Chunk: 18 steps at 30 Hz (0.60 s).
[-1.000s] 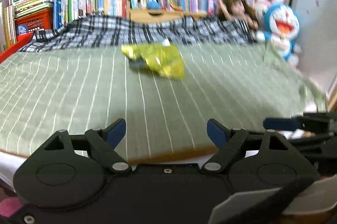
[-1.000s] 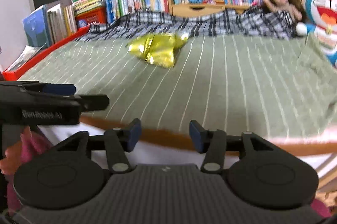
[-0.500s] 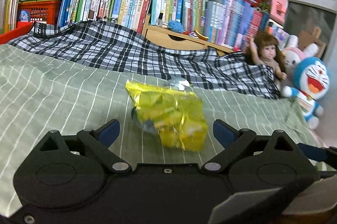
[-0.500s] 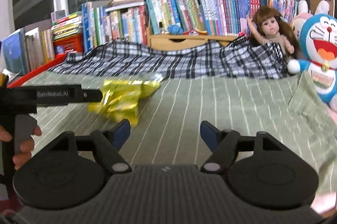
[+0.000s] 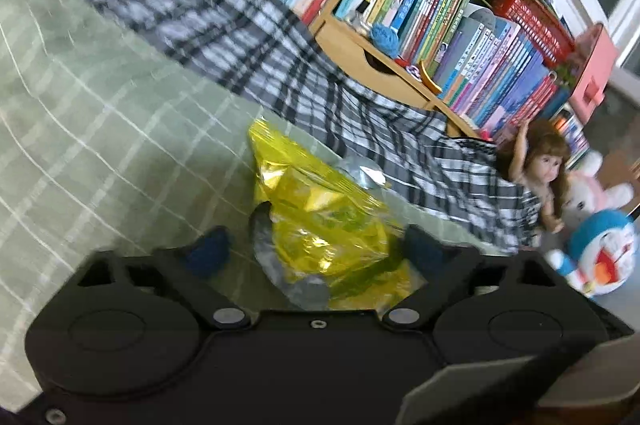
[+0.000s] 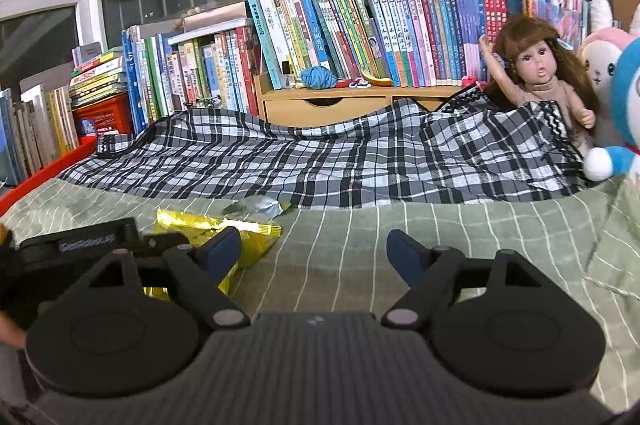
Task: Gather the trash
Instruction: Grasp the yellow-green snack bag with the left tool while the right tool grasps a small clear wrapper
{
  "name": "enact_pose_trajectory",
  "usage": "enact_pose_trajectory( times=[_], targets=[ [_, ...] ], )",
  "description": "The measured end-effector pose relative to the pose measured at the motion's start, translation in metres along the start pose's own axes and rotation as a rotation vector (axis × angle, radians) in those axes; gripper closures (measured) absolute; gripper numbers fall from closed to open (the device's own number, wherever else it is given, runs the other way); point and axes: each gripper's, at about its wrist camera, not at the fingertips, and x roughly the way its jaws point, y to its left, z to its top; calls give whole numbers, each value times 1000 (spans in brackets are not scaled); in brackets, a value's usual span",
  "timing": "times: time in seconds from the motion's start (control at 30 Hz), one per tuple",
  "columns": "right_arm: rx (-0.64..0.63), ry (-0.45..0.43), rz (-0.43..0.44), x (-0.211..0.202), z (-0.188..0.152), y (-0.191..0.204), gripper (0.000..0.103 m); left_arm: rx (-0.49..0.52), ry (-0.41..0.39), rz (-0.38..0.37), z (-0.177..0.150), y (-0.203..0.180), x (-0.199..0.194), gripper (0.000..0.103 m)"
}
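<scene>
A crumpled yellow snack bag (image 5: pixel 320 221) lies on the green striped bed sheet (image 5: pixel 100 145), with a silver foil scrap (image 5: pixel 360 173) just behind it. My left gripper (image 5: pixel 316 251) straddles the bag and its jaws are closing. The right pad sits at the bag's edge, while a gap shows beside the left pad. The right wrist view shows the same bag (image 6: pixel 256 237) at the left, partly hidden by the left gripper's black body (image 6: pixel 80 245). My right gripper (image 6: pixel 316 253) hovers over bare sheet to the right of the bag, jaws opening, nothing between them.
A black-and-white plaid blanket (image 6: pixel 340 161) lies bunched across the back of the bed. Behind it stand rows of books (image 6: pixel 320 25) and a wooden drawer box (image 6: pixel 328 105). A doll (image 6: pixel 540 77) and plush toys (image 6: pixel 624 113) sit at the back right.
The left gripper moved forward over the bed to the yellow bag and rolled; the bag now lies between its narrower jaws. The right gripper also advanced, with its jaws spread wider.
</scene>
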Motion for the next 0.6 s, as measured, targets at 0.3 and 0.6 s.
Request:
enact_pose_trajectory(
  times=[0.3,0.6],
  targets=[
    [-22,40,1,53,13,11,14,92,-92,1,7,-10,-29,63],
    [-30,92,69,118,27,35,5,252,-270,127,10,-1,-77,63]
  ],
)
